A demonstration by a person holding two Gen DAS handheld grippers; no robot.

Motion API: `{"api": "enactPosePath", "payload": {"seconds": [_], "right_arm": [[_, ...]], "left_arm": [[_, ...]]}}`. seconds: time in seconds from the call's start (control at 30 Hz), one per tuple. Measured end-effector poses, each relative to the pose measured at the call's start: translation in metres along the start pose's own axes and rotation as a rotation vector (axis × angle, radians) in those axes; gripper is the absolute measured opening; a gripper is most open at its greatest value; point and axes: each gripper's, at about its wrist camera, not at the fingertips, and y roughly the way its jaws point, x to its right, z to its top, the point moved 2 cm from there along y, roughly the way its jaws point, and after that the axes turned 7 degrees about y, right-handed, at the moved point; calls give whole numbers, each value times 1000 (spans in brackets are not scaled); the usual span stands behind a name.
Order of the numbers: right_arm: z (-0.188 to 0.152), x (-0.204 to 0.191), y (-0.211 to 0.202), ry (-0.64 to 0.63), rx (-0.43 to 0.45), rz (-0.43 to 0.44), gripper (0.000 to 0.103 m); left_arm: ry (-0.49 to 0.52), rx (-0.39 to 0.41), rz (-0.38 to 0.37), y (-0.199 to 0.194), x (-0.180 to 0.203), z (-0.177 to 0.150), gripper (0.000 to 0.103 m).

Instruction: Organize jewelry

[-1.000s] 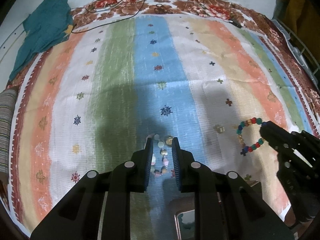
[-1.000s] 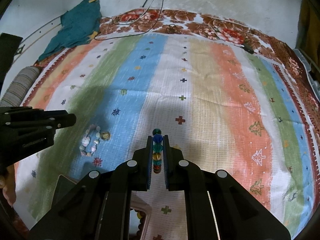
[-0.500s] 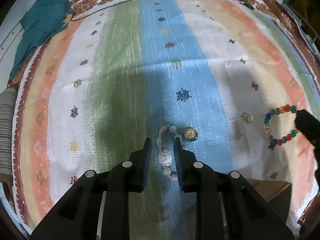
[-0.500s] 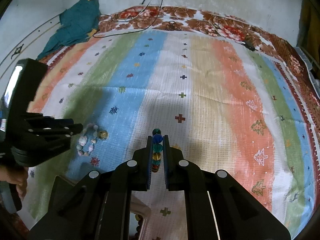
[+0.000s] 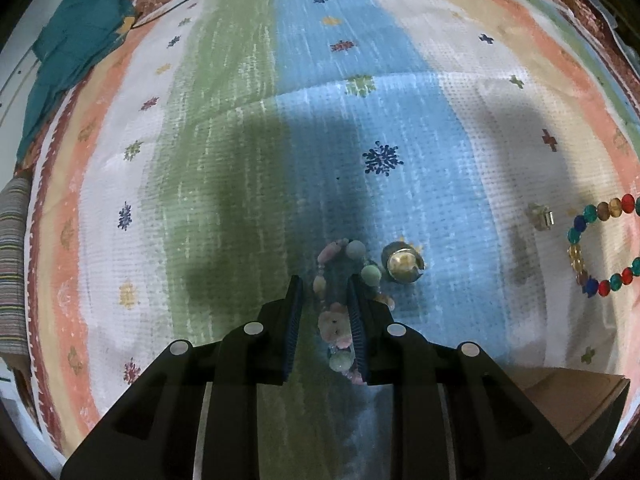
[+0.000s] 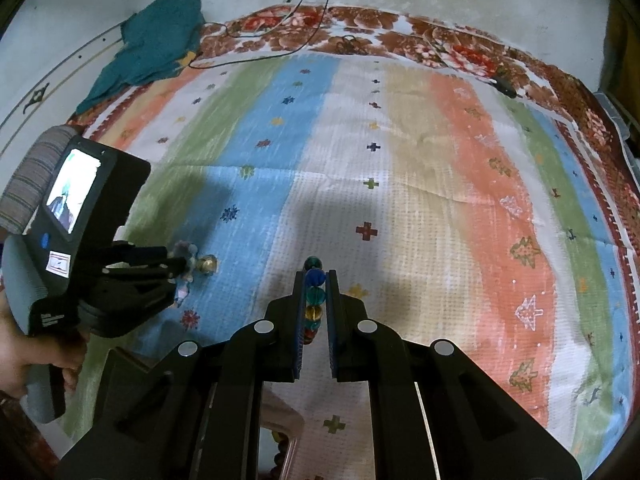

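Observation:
A pastel bead bracelet (image 5: 334, 324) lies on the striped cloth (image 5: 400, 100). My left gripper (image 5: 324, 282) points down over it, and its jaws are closing. One strand lies between them. The right pad touches the beads, while a gap shows at the left pad. A gold ring (image 5: 402, 266) sits just right of the bracelet. My right gripper (image 6: 314, 276) is shut on a colourful bead bracelet (image 6: 314, 300), whose loop (image 5: 592, 240) rests on the cloth. From the right wrist view, the left gripper (image 6: 176, 268) is low over the pastel bracelet (image 6: 186, 268) and ring (image 6: 207, 263).
A small clear clasp (image 5: 540, 216) lies left of the colourful bracelet. A cardboard box (image 5: 576, 400) stands at the near right. A teal cloth (image 6: 160, 44) and black cables (image 6: 280, 32) lie at the far edge. A person's hand (image 6: 24, 360) holds the left gripper.
The left gripper has come down over the pastel bracelet, so one strand now sits between its fingers. The right gripper has kept still with its bracelet.

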Motion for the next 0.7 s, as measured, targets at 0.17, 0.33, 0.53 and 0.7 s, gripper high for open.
{"api": "enactPosePath", "payload": {"seconds": [0.17,0.33,0.53,0.7], "right_arm": [[0,-1,0,-2,-2,1,10],[-1,-2,-3,-6,5,1,10],[-3,-1,-13,-6,20,3,10],[-5,-2,-22,-5,37,2,10]], "left_arm": [[24,0,-1,-1,6,-1,7],[28,25,-12,-15,7,0,7],[9,93,-46,-46,3,-4,7],[5,147,-77,-70,6,-7,7]]}}
